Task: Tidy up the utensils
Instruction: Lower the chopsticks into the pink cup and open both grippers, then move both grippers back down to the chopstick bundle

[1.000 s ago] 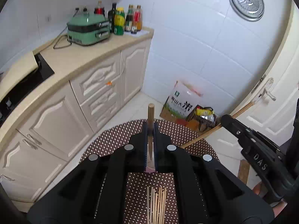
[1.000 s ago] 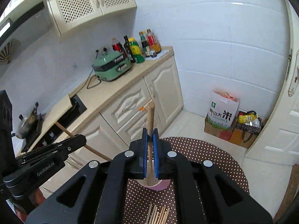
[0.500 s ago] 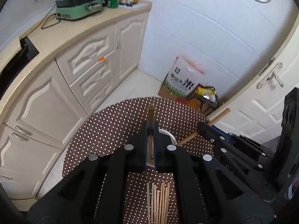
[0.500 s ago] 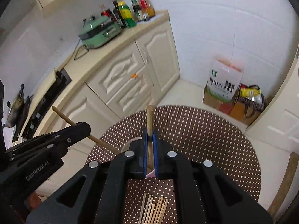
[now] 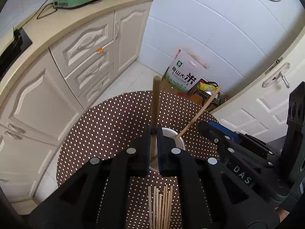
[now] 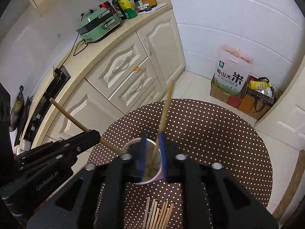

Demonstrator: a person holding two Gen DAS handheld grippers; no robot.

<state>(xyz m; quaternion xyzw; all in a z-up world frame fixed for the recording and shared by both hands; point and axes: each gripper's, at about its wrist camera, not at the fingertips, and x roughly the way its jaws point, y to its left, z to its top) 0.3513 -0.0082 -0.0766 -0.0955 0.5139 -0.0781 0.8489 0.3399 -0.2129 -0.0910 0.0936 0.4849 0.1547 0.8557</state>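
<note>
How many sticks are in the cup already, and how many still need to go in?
None has clearly gone in before these two. The right gripper fingers have just been opening, and its chopstick leans in the cup. The left gripper grips another chopstick over it. A bundle of chopsticks waits on the table.

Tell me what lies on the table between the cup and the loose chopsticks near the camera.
Nothing: in the right wrist view, only bare dotted tablecloth separates the cup from the chopsticks.
</note>
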